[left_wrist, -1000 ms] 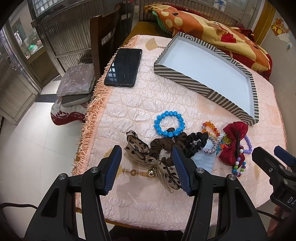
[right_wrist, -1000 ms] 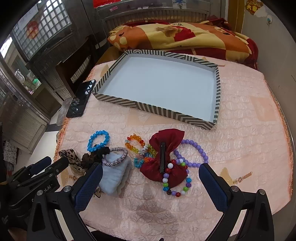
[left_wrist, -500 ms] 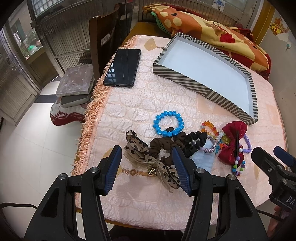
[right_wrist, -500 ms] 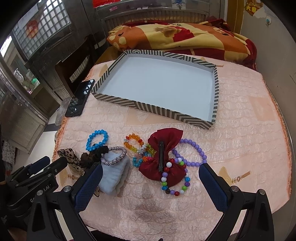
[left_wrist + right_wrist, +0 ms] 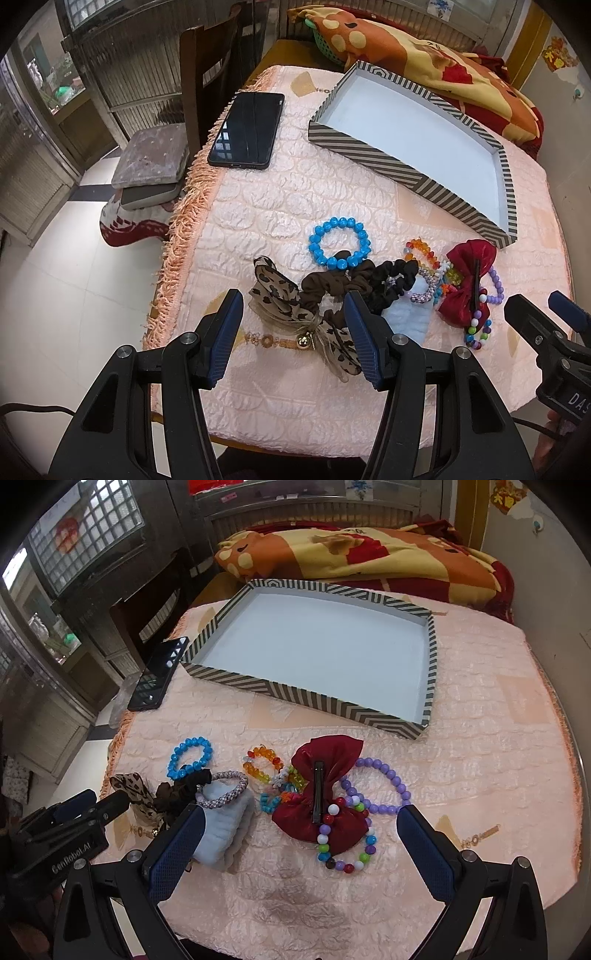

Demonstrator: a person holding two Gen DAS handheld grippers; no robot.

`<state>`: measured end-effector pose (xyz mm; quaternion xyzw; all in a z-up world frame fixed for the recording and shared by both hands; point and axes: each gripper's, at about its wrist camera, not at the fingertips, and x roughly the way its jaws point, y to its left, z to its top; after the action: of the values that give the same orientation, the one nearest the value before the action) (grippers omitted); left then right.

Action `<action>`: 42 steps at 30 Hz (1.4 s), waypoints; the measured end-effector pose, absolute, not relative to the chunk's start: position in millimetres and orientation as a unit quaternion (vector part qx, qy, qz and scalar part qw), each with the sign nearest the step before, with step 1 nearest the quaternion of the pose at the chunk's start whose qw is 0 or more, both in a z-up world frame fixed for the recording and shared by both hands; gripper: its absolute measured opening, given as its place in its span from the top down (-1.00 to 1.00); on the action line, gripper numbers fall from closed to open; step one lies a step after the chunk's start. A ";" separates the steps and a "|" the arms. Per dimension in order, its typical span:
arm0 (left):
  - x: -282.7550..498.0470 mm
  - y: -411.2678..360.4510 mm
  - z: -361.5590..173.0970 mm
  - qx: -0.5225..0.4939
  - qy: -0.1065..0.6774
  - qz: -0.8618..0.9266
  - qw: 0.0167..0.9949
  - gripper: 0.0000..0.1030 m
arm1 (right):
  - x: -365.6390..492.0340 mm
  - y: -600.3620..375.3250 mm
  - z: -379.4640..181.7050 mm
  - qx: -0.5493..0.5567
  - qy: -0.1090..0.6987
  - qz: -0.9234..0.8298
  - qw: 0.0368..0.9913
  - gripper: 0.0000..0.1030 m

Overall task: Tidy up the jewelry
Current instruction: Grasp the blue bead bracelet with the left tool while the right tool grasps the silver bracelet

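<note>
A pile of jewelry lies near the table's front edge: a leopard-print bow (image 5: 291, 302), brown scrunchie (image 5: 332, 284), blue bead bracelet (image 5: 339, 242), red bow clip (image 5: 321, 794), purple bead bracelet (image 5: 376, 786), multicolour bead bracelet (image 5: 347, 845) and a pale blue scrunchie (image 5: 225, 823). Behind them stands an empty striped tray (image 5: 306, 698). My left gripper (image 5: 293, 336) hangs open above the leopard bow, holding nothing. Over the red bow, my right gripper (image 5: 299, 849) is wide open and empty.
A black phone (image 5: 245, 129) lies at the table's left edge beside the tray. A wooden chair (image 5: 207, 74) with cushions stands left of the table. A patterned blanket (image 5: 362, 557) lies behind the tray. The pink quilted cloth (image 5: 480, 720) covers the table.
</note>
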<state>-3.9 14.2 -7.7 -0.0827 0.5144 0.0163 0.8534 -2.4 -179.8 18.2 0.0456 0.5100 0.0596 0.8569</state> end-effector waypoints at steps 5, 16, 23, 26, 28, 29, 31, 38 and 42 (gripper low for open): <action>2.9 32.6 -14.0 -0.108 0.524 0.015 0.845 -0.10 | -0.5 -182.1 12.4 0.028 0.513 0.069 0.855 -1.00; 50.4 53.7 -31.7 -0.161 0.560 0.007 0.813 -0.10 | 6.3 -187.0 4.4 0.034 0.529 0.100 0.842 -0.93; 85.8 30.4 -46.7 -0.098 0.575 -0.008 0.812 -0.10 | 6.5 -174.8 -14.1 0.061 0.550 0.141 0.821 -0.43; 94.5 24.6 -55.1 -0.085 0.583 -0.014 0.808 -0.10 | 12.4 -170.2 -21.6 0.073 0.560 0.145 0.812 -0.07; 98.0 21.7 -60.2 -0.076 0.587 -0.017 0.805 -0.10 | 18.2 -171.9 -22.8 0.094 0.565 0.148 0.806 -0.02; 99.2 20.1 -62.8 -0.070 0.590 -0.021 0.804 -0.10 | 21.6 -172.1 -22.7 0.104 0.564 0.150 0.805 -0.02; 100.7 16.8 -68.2 -0.060 0.592 -0.026 0.803 -0.10 | 28.1 -169.6 -22.7 0.112 0.563 0.154 0.804 -0.02; 107.6 15.1 -82.9 -0.038 0.609 -0.028 0.791 -0.09 | 51.8 -158.7 -39.8 0.128 0.585 0.161 0.785 0.30; 112.2 16.4 -84.0 -0.025 0.610 -0.030 0.792 -0.03 | 56.2 -154.0 -51.2 0.142 0.601 0.170 0.768 0.39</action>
<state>112.2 16.4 -84.0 -0.0255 0.6097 -0.0304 0.7917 56.2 -154.0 -51.2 0.1419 0.6012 0.1704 0.7677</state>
